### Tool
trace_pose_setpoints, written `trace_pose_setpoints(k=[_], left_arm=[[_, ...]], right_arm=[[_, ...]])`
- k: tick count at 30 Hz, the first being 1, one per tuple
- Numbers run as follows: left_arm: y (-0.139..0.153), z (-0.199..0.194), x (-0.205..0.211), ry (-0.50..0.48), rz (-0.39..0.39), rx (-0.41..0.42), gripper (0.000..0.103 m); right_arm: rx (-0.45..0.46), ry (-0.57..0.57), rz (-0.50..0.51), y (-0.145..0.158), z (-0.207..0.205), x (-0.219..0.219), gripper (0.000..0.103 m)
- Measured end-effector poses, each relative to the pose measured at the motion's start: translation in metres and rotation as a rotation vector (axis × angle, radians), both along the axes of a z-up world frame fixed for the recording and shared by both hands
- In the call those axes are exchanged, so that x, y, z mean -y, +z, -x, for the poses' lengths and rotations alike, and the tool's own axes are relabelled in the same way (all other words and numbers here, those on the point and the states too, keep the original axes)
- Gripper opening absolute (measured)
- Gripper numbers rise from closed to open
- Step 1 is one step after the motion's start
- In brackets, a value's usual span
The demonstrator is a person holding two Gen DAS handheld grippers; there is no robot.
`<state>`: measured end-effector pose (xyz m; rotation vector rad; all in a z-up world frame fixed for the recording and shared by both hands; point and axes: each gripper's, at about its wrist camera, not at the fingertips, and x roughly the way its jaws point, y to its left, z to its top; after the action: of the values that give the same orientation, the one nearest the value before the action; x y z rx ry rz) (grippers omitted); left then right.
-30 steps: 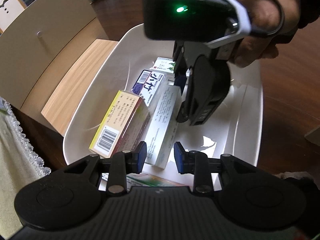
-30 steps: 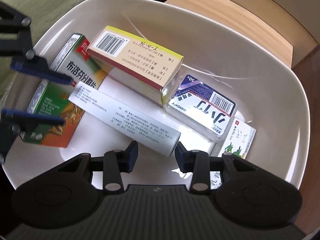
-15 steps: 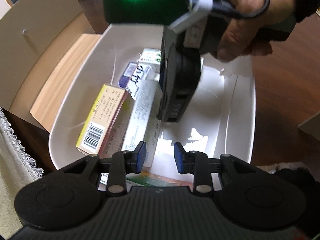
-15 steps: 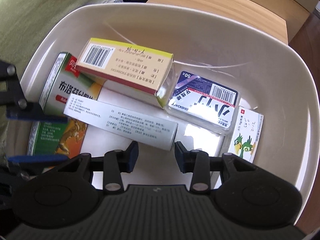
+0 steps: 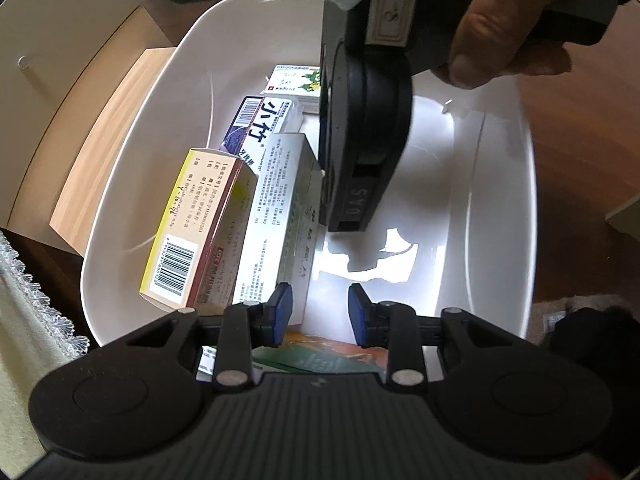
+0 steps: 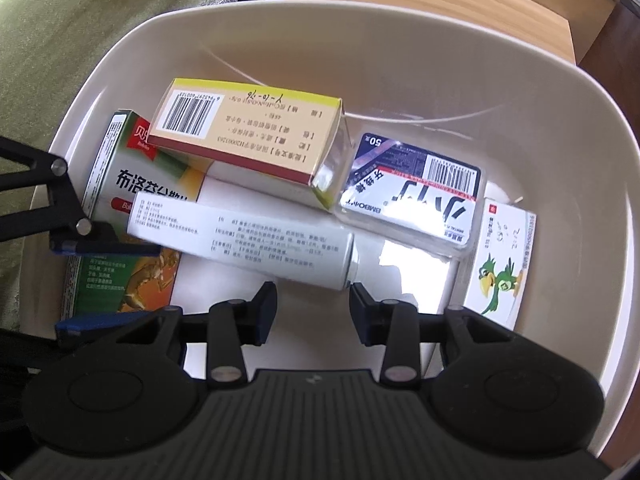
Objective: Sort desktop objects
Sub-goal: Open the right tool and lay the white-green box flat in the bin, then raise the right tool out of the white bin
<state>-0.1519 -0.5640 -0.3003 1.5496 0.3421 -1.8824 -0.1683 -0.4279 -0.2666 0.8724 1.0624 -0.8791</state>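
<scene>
Now both my grippers point steeply down into the white tub [image 6: 400, 64], which sits on a dark wood table [image 5: 580, 128] beside a pale wooden board [image 5: 100, 152]. My right hand [image 5: 500, 28] wraps the body of its tool, thumb forward, and the right gripper [image 6: 313, 310] hangs over the tub's near floor, part open with nothing between the pads. My left gripper [image 5: 320, 310] also stands part open and empty; seen from the right wrist, its blue fingers [image 6: 108, 246] straddle the green box [image 6: 120, 272] without a clear touch. All the boxes lie inside the tub. The yellow box [image 6: 248, 136] rests tilted on top, showing a barcode and a handwritten "Y-10-26". Under it, the long white box [image 6: 240, 240] carries small printed text too fine to read. The green box is marked in large Chinese characters, partly covered. The plastic-wrapped floss pack [image 6: 412, 196] reads "50" and "BMBO" with a barcode, upside down to the right camera. The parrot box [image 6: 500, 264] leans against the tub's right wall. Embossed on the right tool's black housing is "DAS".
</scene>
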Motion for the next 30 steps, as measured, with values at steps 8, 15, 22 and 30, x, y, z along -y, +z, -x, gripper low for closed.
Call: trace_pose_setpoints(k=[8, 15, 22, 30], left_arm=[[-0.002, 0.013, 0.010, -0.010, -0.012, 0.033, 0.041], [0.002, 0.019, 0.015, -0.001, -0.012, 0.031, 0.041], [0.007, 0.027, 0.018, 0.003, -0.012, 0.031, 0.041], [0.014, 0.035, 0.022, 0.011, -0.011, 0.028, 0.042]], right_arm=[[0.008, -0.019, -0.014, -0.002, -0.003, 0.006, 0.035], [0.037, -0.037, -0.051, -0.004, -0.009, 0.013, 0.035], [0.075, -0.053, -0.100, -0.008, -0.021, 0.021, 0.035], [0.160, -0.114, -0.141, -0.012, -0.028, 0.036, 0.035]])
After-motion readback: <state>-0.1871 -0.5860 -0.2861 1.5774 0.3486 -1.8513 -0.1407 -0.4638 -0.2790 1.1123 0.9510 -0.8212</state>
